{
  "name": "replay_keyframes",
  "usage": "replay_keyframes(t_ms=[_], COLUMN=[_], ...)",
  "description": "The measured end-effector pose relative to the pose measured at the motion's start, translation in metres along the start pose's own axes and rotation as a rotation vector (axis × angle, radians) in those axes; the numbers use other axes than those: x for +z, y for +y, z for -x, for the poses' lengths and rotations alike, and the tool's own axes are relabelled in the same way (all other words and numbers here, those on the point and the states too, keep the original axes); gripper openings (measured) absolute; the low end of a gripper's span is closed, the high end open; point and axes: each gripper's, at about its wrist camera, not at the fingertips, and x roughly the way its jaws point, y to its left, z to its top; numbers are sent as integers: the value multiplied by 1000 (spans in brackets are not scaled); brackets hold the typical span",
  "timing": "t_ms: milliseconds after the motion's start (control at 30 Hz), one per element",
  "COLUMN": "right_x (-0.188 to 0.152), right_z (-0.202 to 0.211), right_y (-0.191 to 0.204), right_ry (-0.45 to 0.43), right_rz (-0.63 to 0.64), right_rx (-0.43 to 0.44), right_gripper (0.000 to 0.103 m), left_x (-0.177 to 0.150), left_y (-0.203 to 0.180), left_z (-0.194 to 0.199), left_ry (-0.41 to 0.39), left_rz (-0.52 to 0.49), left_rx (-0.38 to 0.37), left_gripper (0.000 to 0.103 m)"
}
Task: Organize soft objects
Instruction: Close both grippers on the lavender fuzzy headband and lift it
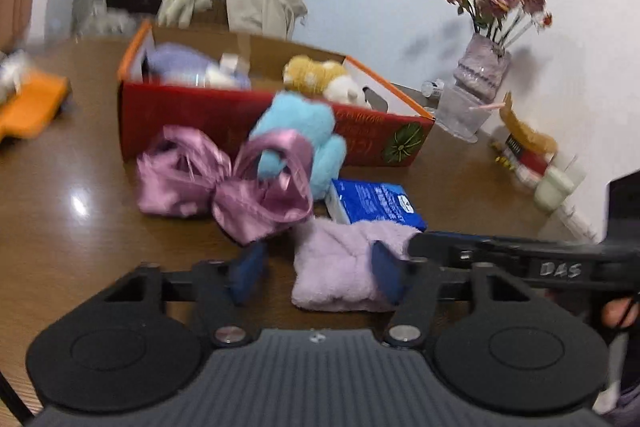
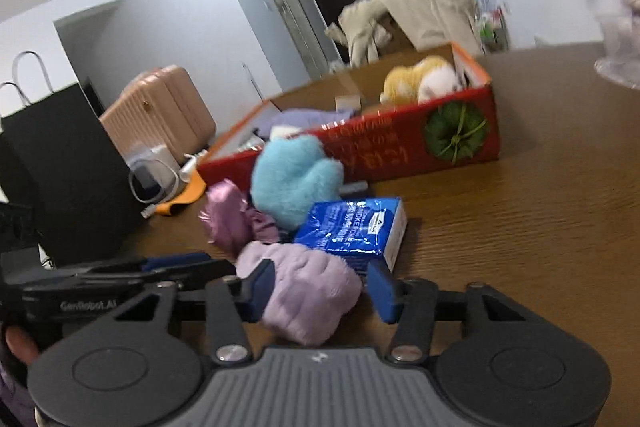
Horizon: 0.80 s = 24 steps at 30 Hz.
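Note:
A lilac fluffy cloth (image 1: 340,275) (image 2: 308,295) lies on the brown table between both pairs of open fingers. My left gripper (image 1: 320,273) is open around its near end. My right gripper (image 2: 320,289) is open around it from the other side. Behind it lie a pink satin bow (image 1: 224,183) (image 2: 232,219), a light blue plush (image 1: 304,135) (image 2: 292,183) and a blue tissue pack (image 1: 376,203) (image 2: 352,227). A red box (image 1: 240,119) (image 2: 400,151) holds a yellow and white plush (image 1: 320,77) (image 2: 420,79) and a purple soft item (image 1: 188,65) (image 2: 296,117).
A vase of dried roses (image 1: 484,67) and small jars (image 1: 532,155) stand at the table's right by the wall. An orange item (image 1: 32,107) lies at far left. A black bag (image 2: 68,163), charger (image 2: 156,179) and pink suitcase (image 2: 160,111) are beyond the table edge.

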Motion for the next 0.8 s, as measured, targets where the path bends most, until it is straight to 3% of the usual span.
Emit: replay_keyframes(t_ms=[100,233,467,733,800], right_x=[-5,-5,-3,-6,-8], right_z=[-11,-12,-12,-6,-4], right_y=[-6,-11,-14,-3,0], right_ry=[8,2,5,-12,-14], right_rz=[-25,-42,-58,25,41], right_rx=[37,66,85,58,54], right_gripper=[35,29,28,25,24], left_x=[-3,-6,-6,-9,-9], left_y=[9,6,3,-10,-13], left_z=[-4,-3,-1,4,6], left_ry=[20,9,4,-27,-29], left_rz=[40,11,0,-79,-57], left_rx=[-37,-45,-52,-24,-10], left_gripper=[32,24,21,17,17])
